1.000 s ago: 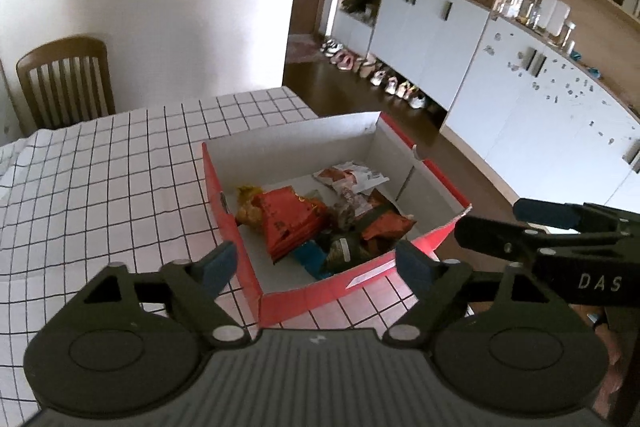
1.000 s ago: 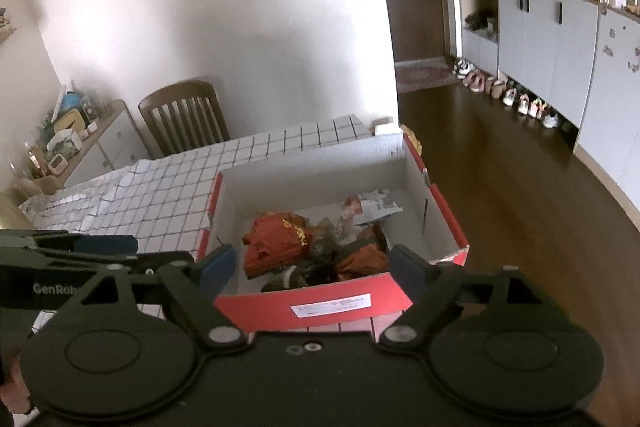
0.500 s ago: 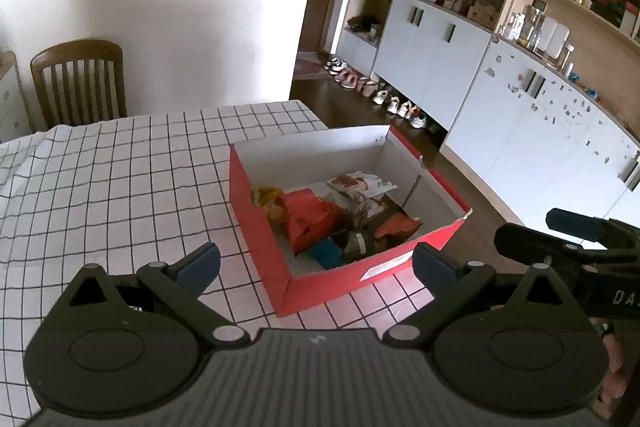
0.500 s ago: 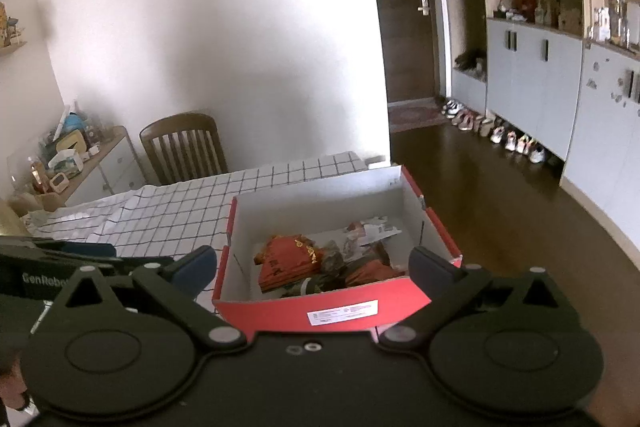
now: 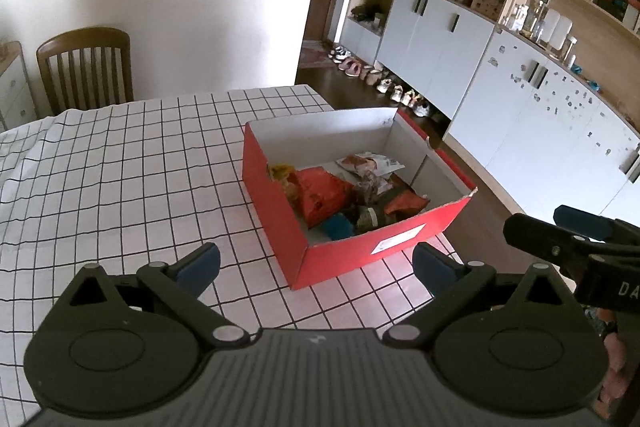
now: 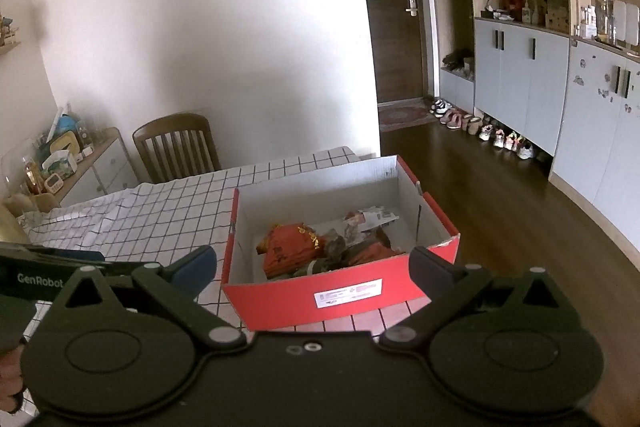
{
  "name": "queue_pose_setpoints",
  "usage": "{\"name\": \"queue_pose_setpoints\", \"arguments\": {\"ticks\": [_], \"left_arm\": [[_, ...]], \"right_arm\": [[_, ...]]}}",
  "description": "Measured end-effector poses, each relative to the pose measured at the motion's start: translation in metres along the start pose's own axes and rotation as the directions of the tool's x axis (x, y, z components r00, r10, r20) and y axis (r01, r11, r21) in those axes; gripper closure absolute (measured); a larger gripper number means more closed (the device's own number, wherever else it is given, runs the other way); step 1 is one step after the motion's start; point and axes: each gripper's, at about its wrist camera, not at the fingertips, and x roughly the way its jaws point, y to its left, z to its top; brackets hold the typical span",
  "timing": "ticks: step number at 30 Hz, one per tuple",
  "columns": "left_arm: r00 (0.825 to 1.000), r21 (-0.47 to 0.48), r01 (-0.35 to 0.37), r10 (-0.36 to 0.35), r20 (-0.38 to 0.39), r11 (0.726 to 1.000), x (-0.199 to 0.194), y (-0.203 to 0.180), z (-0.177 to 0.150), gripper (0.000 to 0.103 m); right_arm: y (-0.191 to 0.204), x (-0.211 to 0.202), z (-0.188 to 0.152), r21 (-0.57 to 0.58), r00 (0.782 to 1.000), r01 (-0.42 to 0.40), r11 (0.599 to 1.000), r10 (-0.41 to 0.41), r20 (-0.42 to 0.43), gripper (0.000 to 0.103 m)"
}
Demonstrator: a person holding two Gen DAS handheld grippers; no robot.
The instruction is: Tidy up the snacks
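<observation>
A red cardboard box (image 5: 280,215) (image 6: 344,295) stands open on the checked tablecloth near the table's right edge. Several snack packets lie in it: an orange-red pack (image 5: 324,193) (image 6: 290,249), a white wrapper (image 5: 370,163) (image 6: 372,217) and dark packs. My left gripper (image 5: 316,267) is open and empty, held back from the box's near corner. My right gripper (image 6: 314,265) is open and empty, just in front of the box's labelled side. Each gripper shows at the edge of the other's view, the right one (image 5: 576,239) and the left one (image 6: 48,273).
The checked table (image 5: 120,171) stretches left of the box. A wooden chair (image 5: 86,67) stands at its far side by the white wall. A side cabinet with clutter (image 6: 64,159) is at far left. White cupboards (image 5: 440,43), shoes (image 5: 376,77) and dark floor lie right.
Both grippers have drawn back and up from the box, which now looks smaller and farther. Both stay open and empty. The box and snacks have not moved.
</observation>
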Motion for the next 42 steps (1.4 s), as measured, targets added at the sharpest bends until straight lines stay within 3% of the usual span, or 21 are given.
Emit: {"name": "queue_pose_setpoints", "arguments": {"ticks": [25, 42], "left_arm": [[0.998, 0.014, 0.038, -0.038, 0.042, 0.999, -0.009, 0.0, -0.002, 0.0], [1.0, 0.003, 0.004, -0.004, 0.029, 1.0, -0.001, -0.002, -0.003, 0.0]], "right_arm": [[0.003, -0.009, -0.009, 0.032, 1.0, 0.007, 0.999, -0.007, 0.005, 0.0], [-0.003, -0.009, -0.013, 0.064, 1.0, 0.007, 0.998, -0.007, 0.004, 0.0]]}}
